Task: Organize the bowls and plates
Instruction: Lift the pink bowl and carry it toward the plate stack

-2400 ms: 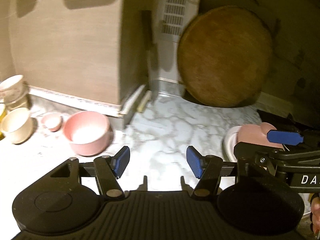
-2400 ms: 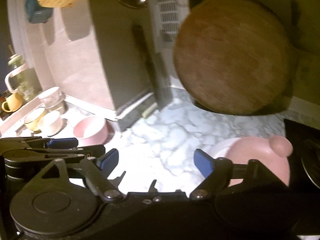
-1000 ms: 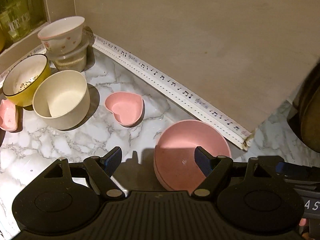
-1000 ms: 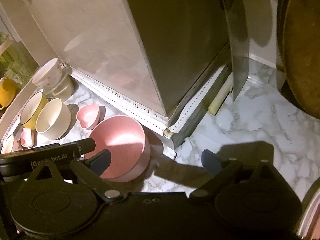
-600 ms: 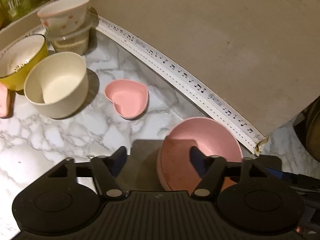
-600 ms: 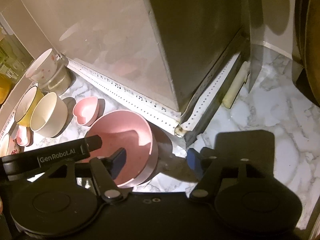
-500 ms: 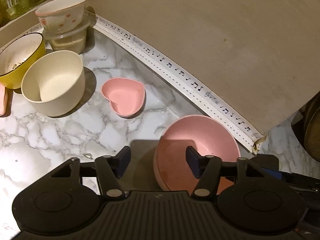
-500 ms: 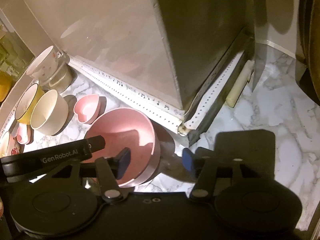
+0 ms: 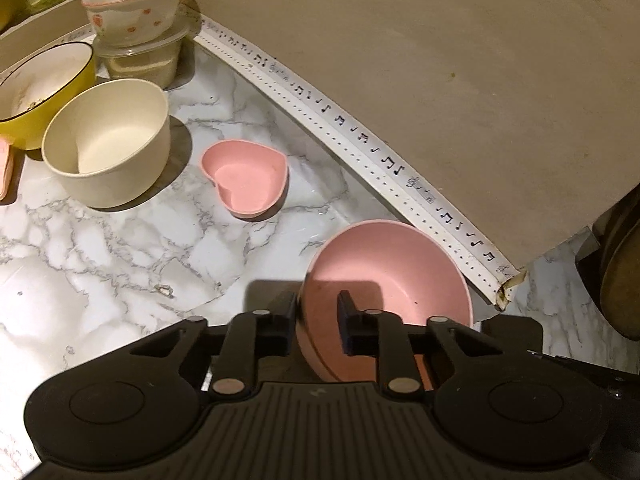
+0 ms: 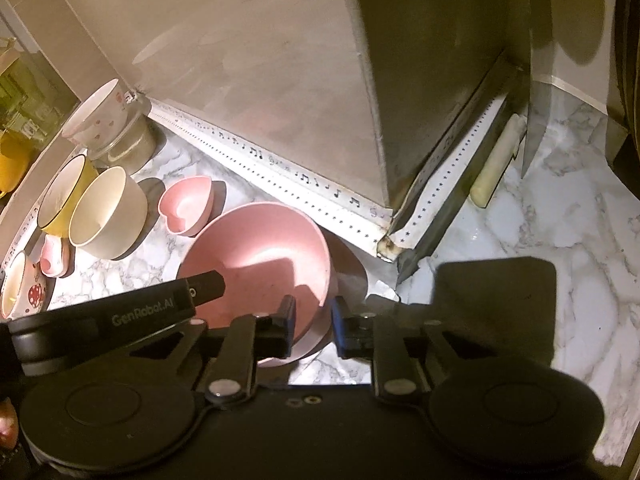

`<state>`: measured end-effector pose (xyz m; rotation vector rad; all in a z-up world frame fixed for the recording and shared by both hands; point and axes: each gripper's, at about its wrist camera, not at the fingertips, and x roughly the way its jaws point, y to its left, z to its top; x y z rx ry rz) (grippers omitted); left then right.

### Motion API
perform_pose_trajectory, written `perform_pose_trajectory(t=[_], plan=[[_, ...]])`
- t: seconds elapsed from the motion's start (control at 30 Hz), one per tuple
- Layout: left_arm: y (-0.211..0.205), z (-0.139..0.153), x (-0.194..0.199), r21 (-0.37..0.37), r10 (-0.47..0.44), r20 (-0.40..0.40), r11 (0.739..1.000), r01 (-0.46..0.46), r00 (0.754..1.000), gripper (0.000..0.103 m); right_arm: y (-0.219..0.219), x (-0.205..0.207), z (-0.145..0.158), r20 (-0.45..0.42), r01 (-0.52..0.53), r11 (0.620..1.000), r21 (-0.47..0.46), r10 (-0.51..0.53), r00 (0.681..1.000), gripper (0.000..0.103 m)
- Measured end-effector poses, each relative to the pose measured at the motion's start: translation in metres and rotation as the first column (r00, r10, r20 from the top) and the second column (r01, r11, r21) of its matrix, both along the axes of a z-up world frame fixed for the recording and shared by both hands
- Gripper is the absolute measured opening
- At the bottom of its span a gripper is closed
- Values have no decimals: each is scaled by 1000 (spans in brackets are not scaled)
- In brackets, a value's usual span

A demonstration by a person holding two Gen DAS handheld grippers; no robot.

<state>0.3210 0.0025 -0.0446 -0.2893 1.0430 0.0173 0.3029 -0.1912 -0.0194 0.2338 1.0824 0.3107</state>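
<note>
On the marble counter (image 9: 120, 264), close to the outer corner of the beige wall (image 9: 440, 80) with its strip of music-note trim (image 9: 360, 136), sits your pink bowl (image 9: 400, 272), and both of your tools are on its rim at once. Your left gripper (image 9: 316, 324) straddles the bowl's near-left rim, one pad outside the wall and one inside, and its jaws are closing with the rim between them; the pads look pressed onto it. Your right gripper (image 10: 314, 328) has the opposite edge of the same bowl (image 10: 260, 256), again one pad inside and one outside, its jaws also closing with the rim between them and seemingly clamped. From the right wrist view the bowl looks slightly tilted, though you cannot tell whether its base has left the counter. Just beyond the bowl, apart from it, lies a small pink heart-shaped dish (image 9: 246, 178). Further left stands a cream bowl (image 9: 108, 140), touching or nearly touching a yellow bowl (image 9: 40, 88) with a dark rim behind it. A white bowl with red spots (image 9: 136, 12) rests on top of a clear lidded container (image 9: 140, 60) by the wall. In the right wrist view, a small mushroom-patterned cup (image 10: 24, 292) and a little pink dish (image 10: 52, 258) sit at the far left edge. To the right of the corner, a knife blade (image 10: 538, 92) hangs point down above the counter near a pale cylindrical object (image 10: 496, 164) lying against the wall's base.
</note>
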Motion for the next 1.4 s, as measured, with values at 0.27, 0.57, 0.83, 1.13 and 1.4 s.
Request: perform_pose_trajectory(t=[0.27,0.57,0.83,1.13,1.4], plan=[[-1,3,-8,24,15,7,1000,-15,1000,8,0,-6,2,17,-8,1000,-18,8,1000,10],[-17,21,-39,57,-43,35,998,41,998,8,-12,-34,17,38,-14,1000,-17,14,999,11],[-44,43,-74,70,-115,51,991,111,992,8,-39,-72,37,49,18,1000,-15,-17,999,11],[-77,43,-104,67,-221,32,974,218,975,9,-79,-108,40,38,95,995,-4,-95,995,11],[-110,35,-125,83,-314,25,947,311,949,9,-107,-135,28,11,169,985,-15,-169,986,11]])
